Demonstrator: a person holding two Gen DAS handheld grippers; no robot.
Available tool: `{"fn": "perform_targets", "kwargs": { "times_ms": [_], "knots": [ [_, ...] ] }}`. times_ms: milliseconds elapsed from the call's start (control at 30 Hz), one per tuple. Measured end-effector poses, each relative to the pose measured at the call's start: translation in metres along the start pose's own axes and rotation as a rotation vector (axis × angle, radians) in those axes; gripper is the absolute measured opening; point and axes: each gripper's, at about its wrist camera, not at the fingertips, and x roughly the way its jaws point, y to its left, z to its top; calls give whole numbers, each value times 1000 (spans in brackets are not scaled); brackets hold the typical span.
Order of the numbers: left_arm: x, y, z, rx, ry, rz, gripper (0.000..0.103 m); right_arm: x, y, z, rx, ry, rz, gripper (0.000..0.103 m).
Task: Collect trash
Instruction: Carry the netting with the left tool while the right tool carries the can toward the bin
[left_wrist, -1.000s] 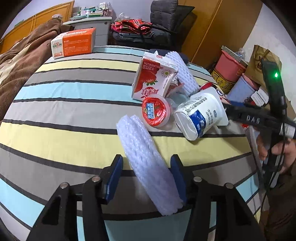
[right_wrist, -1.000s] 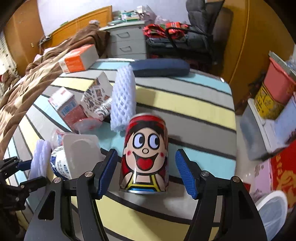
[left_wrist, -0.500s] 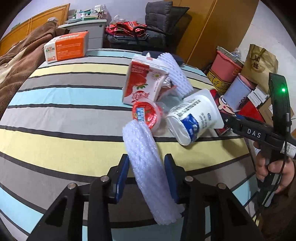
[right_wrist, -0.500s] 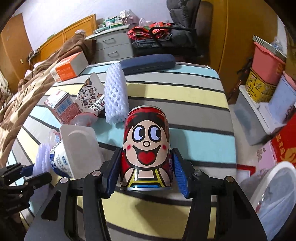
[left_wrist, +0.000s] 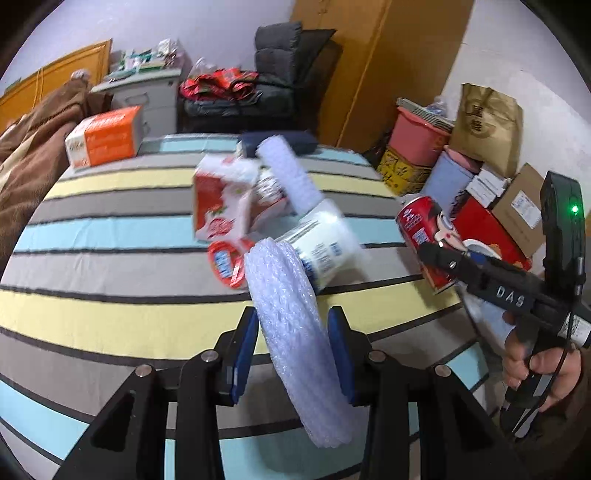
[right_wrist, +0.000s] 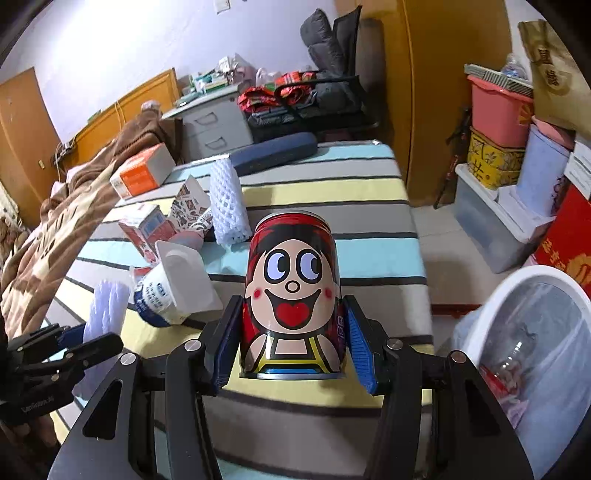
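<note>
My left gripper (left_wrist: 293, 350) is shut on a white foam net sleeve (left_wrist: 291, 321) and holds it above the striped table (left_wrist: 110, 266). My right gripper (right_wrist: 293, 350) is shut on a red cartoon-face can (right_wrist: 291, 291), lifted off the table; the can also shows in the left wrist view (left_wrist: 424, 236). On the table lie a white yogurt tub (left_wrist: 325, 247), a red lid (left_wrist: 225, 264), a strawberry milk carton (left_wrist: 221, 203) and a second foam sleeve (right_wrist: 227, 203). A white bin with a clear liner (right_wrist: 532, 354) stands at the lower right of the right wrist view.
An orange box (left_wrist: 107, 138) and a dark blue case (right_wrist: 273, 153) sit at the table's far end. A brown blanket (right_wrist: 55, 206) lies to the left. Stacked boxes, tubs and a paper bag (left_wrist: 487, 125) crowd the floor to the right.
Both grippers closed on their items and lifted them. The left raised the foam sleeve; the right raised the can and moved it toward the bin, which came into view.
</note>
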Motion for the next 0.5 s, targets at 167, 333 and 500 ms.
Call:
{"fn": "perform_targets", "kwargs": {
  "times_ms": [167, 333, 500],
  "knots": [
    [-5, -17, 3, 44, -19, -23, 41, -13, -7, -7, 30, -28, -11, 54],
    [-9, -41, 3, 100, -38, -36, 41, -29, -16, -13, 57, -61, -39, 54],
    [-14, -69, 7, 156, -59, -71, 41, -50, -29, -21, 97, -104, -75, 54]
  ]
}}
